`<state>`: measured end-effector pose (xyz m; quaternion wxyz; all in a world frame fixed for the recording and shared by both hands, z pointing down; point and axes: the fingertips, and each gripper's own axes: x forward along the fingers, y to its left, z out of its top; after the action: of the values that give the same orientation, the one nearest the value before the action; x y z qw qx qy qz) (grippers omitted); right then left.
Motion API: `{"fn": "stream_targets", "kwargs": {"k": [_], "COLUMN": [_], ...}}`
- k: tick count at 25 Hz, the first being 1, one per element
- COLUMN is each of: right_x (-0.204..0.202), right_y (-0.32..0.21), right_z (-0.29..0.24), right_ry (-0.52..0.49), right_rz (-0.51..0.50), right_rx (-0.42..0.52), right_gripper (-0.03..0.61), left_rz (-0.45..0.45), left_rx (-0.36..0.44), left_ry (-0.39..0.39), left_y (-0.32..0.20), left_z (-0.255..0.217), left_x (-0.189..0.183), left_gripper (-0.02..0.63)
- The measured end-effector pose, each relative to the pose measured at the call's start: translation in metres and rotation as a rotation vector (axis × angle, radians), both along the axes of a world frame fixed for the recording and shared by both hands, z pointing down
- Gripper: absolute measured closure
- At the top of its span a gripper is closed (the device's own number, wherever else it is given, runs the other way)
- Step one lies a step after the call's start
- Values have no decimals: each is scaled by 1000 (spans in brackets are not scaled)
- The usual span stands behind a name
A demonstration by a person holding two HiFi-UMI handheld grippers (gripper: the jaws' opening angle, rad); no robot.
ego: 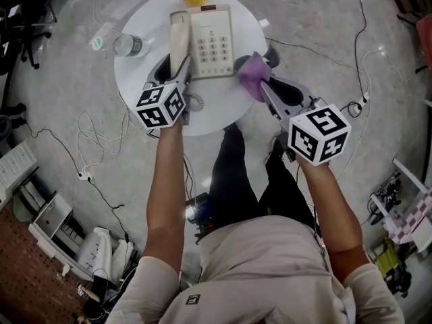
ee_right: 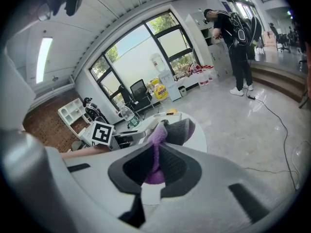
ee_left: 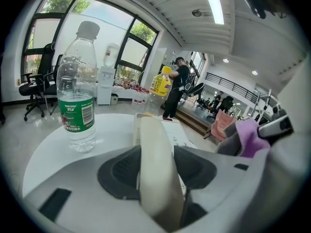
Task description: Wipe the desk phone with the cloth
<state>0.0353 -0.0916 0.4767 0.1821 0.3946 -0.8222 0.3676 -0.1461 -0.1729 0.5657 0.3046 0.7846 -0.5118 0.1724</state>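
On the round white table (ego: 223,117), far of centre: the desk phone (ego: 210,20), with the left gripper (ego: 179,67) clamped on the handset (ego: 179,39) along its left side and the right gripper (ego: 259,81) pinched shut on the purple cloth (ego: 250,71) at its near right corner. Hold the handset to steady the phone, lay the cloth flat on the keypad (ego: 216,49) and drag in overlapping strokes, lightly, away from the water bottle (ego: 129,44) at the left.
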Motion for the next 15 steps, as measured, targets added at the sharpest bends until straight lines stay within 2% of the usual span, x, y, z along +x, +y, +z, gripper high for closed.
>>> {"fn": "stream_targets", "kwargs": {"k": [15], "right_x": [-11], "right_y": [22], "right_z": [16], "right_ry": [-7], "right_rz": [-5], "right_rx": [-39], "right_gripper": [554], "left_rz": [27], "left_rx": [-15], "left_ry": [-18], "left_y": [24], "left_z": [13], "left_x": [1], "left_gripper": [405]}}
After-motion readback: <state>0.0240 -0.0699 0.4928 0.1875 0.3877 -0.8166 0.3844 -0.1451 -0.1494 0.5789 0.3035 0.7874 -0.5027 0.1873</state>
